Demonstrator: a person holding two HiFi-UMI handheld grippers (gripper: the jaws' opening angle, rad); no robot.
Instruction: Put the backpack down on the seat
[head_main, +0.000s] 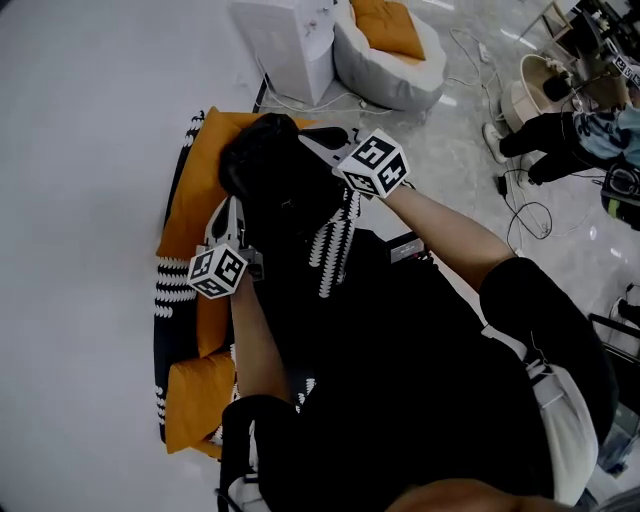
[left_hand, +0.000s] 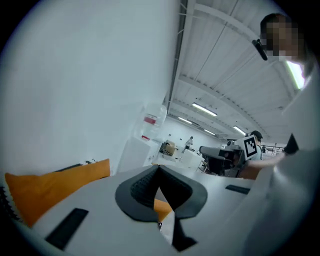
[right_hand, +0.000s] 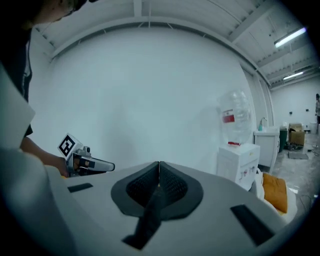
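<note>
Cushions in orange mark the seat (head_main: 192, 205) at the left of the head view, with a black-and-white striped edge running down its left side. It sits below and to the left of your arms, and no part of the backpack rests on the cushion that shows.

Your left gripper (left_hand: 159, 171) is clenched. In its own view the pads meet at the tip, and a black strap (left_hand: 181, 235) comes out from under them, so you are grasping the backpack by that strap.

Between your two hands hangs the backpack (head_main: 272, 180), a black bulk held over the far part of the seat. It hides much of the cushion beneath it, and whether its bottom touches the seat cannot be told from here.

Your right gripper (right_hand: 159, 172) is clamped too. A dark strap (right_hand: 146, 220) runs down from between its closed pads, so this side carries the bag as well.

Further right and far off stand a white water dispenser (head_main: 285, 40) and a pale beanbag (head_main: 395, 60) with an orange pad, and another person (head_main: 560, 130) is at the far right edge.

As a judgement, the task looks only partly done. You have the bag gripped on both sides and lined up above the seat, but the set-down is not yet made. What remains is to lower it onto the orange cushion until it rests there, then let go with both tongs.
</note>
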